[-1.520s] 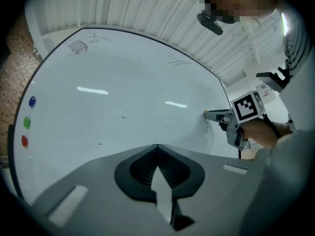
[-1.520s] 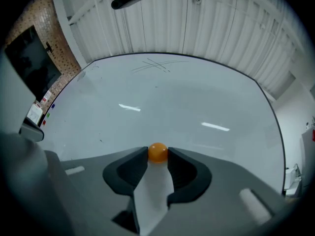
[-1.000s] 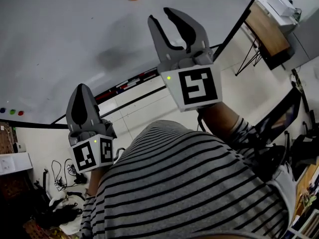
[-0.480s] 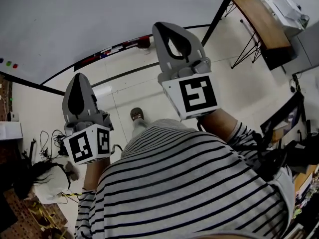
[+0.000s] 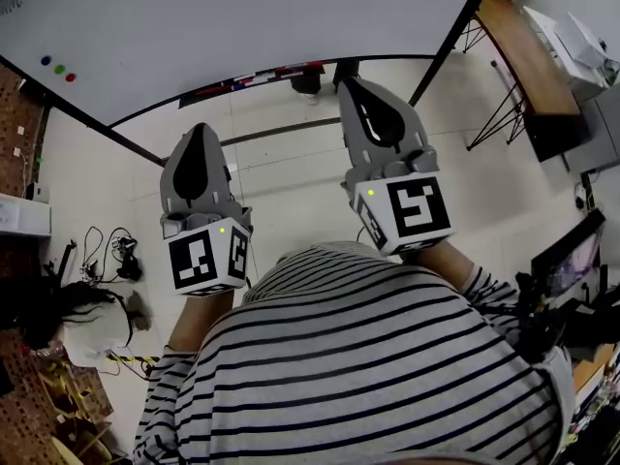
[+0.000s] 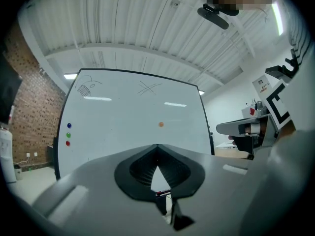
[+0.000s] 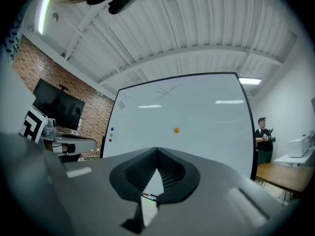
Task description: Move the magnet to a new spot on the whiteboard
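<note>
The whiteboard [image 5: 242, 17] stands ahead of me, well beyond both grippers. A small orange magnet [image 6: 161, 124] sticks near its middle, and the right gripper view also shows this orange magnet [image 7: 176, 130]; the head view cuts it off. Blue, green and red magnets [image 5: 57, 68] sit at the board's left edge. My left gripper [image 5: 201, 127] is shut and empty, held low over the floor. My right gripper [image 5: 351, 82] is shut too, with nothing between its jaws, and its tip points toward the board's lower edge. In both gripper views the jaws meet with no gap.
A marker tray [image 5: 254, 76] runs along the board's foot. A wooden table [image 5: 513, 51] stands to the right, and a person [image 7: 263, 136] stands beside it. Cables [image 5: 111, 250] lie on the floor at left, near a brick wall [image 6: 29, 127].
The right gripper's jaws have closed from wide open. Both grippers have drawn back and down from the board, and the orange magnet has left the head view.
</note>
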Tool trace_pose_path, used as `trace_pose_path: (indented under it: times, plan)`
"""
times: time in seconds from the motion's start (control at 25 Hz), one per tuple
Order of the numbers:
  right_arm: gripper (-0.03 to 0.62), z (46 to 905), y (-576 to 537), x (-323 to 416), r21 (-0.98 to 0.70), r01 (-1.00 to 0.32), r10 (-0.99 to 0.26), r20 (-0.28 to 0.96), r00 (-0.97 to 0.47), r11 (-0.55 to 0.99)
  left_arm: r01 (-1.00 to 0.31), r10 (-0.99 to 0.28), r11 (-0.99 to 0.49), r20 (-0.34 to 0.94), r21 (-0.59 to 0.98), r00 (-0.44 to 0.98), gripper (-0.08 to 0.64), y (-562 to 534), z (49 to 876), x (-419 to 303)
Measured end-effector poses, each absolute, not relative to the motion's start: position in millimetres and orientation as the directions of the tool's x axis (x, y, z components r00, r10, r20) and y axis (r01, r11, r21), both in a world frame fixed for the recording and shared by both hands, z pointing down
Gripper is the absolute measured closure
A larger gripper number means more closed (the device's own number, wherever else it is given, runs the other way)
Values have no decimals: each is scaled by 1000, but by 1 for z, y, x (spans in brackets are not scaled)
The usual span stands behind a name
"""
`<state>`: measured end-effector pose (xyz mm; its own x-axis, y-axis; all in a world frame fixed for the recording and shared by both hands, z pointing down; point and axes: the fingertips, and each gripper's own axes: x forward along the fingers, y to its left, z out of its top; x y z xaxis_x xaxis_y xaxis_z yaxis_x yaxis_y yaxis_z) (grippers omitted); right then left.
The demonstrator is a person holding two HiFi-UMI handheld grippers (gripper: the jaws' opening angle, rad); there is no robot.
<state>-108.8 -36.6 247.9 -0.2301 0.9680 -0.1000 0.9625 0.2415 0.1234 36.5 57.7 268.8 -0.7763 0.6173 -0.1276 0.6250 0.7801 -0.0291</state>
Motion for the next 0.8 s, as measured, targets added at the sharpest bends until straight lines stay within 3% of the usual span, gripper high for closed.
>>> trace_pose_path:
  times: [0.4, 0.8]
  plan:
    - [591, 261, -1, -37, 119, 971, 977, -70, -202, 209, 578, 573, 816, -107, -19, -812, 545, 66, 279, 73]
    - [592, 266, 8, -26, 123, 976, 983, -43, -176, 180, 545, 541, 838, -84, -31, -837, 545, 61, 283, 62]
